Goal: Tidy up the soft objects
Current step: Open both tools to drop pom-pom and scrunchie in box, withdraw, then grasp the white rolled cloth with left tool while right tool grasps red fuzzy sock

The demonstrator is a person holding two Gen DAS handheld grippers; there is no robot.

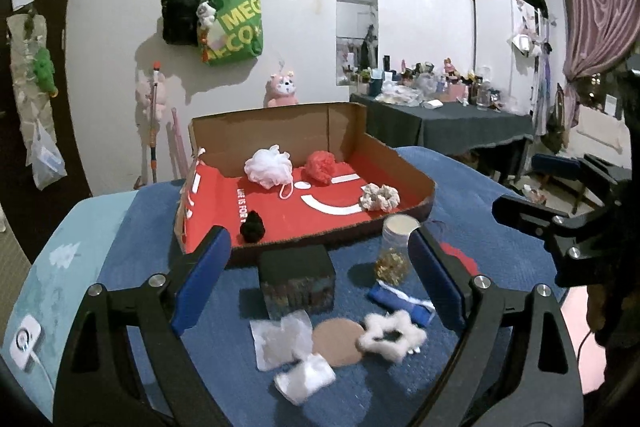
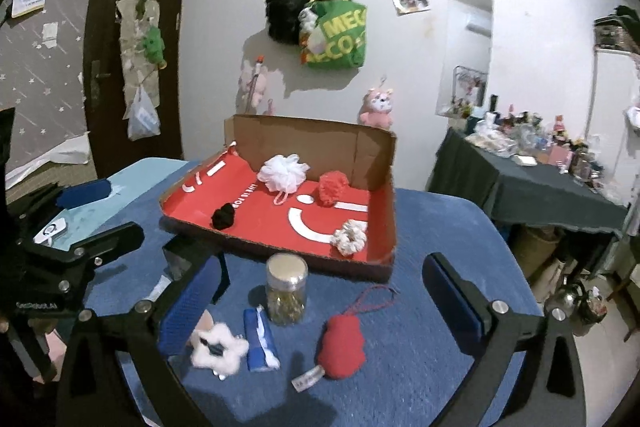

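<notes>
- Now both the left tongs (image 1: 320,263) and right tongs (image 2: 326,289) are hanging released, gripping nothing.
- Inside the cardboard box (image 2: 382,163), the white pouf (image 2: 283,173), red pouf (image 2: 333,187), black pompom (image 2: 224,215) and cream scrunchie (image 2: 349,237) are lying.
- Before the box, the red plush (image 2: 341,349) and white star (image 2: 218,347) are lying.

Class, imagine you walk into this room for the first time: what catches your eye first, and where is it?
The shallow cardboard box with its bright red floor, mid-table, holding a white mesh pouf, a red pouf, a black pompom and a cream scrunchie. Nearer, on the blue cloth, lie a red plush and a white fluffy star.
</notes>
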